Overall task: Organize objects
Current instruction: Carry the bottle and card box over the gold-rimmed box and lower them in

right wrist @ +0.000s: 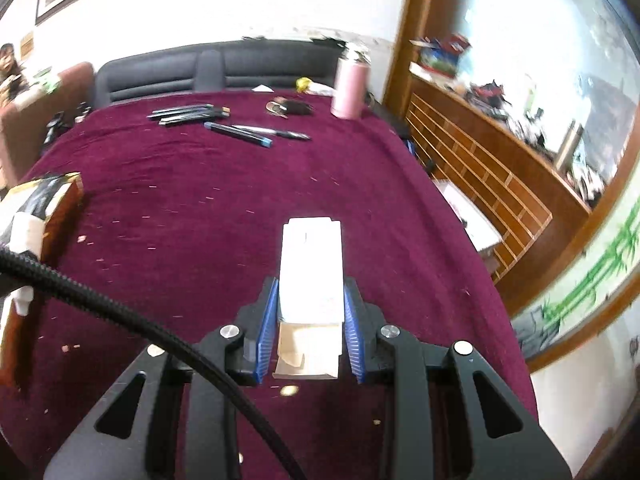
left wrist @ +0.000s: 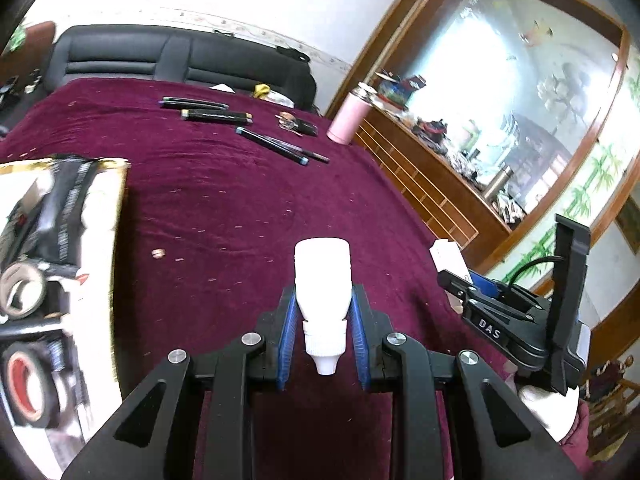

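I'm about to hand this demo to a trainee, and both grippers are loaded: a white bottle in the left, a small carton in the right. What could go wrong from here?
1. The white bottle is pinched only low on its body near the cap, most of it beyond the left gripper; it could pivot or slip.
2. The small carton in the right gripper has an open flap; squeezing may crush it.
3. The braided cable could snag.

bottle [left wrist: 322,280]: smooth white plastic | box [right wrist: 311,268]: matt white card | tablecloth [left wrist: 240,208]: plush maroon cloth
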`<act>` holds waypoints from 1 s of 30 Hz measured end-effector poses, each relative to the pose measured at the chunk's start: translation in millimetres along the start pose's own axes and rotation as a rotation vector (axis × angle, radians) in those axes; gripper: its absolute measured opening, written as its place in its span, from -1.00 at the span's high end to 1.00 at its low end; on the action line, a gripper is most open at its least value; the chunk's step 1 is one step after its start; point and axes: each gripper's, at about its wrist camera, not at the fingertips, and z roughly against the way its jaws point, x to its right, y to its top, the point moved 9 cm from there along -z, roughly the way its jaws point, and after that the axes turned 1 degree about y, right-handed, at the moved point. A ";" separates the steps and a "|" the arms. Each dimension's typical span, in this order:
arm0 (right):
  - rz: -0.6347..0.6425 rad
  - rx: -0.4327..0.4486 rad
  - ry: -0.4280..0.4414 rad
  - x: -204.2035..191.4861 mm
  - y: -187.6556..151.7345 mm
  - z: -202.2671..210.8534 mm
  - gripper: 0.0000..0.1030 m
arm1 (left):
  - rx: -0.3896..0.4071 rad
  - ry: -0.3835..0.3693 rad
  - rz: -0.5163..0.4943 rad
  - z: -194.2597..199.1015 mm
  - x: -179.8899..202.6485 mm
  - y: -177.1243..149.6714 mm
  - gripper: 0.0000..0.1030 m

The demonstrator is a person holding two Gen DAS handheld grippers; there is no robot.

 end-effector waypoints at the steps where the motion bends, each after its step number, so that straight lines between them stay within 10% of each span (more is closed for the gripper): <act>1: 0.014 0.006 0.006 -7.4 0.6 3.4 0.45 | 0.009 0.004 0.011 5.6 -5.8 -0.7 0.58; 30: 0.508 -0.019 0.318 -329.4 -20.3 26.5 0.44 | 0.158 0.272 0.296 119.8 -227.3 -46.1 0.58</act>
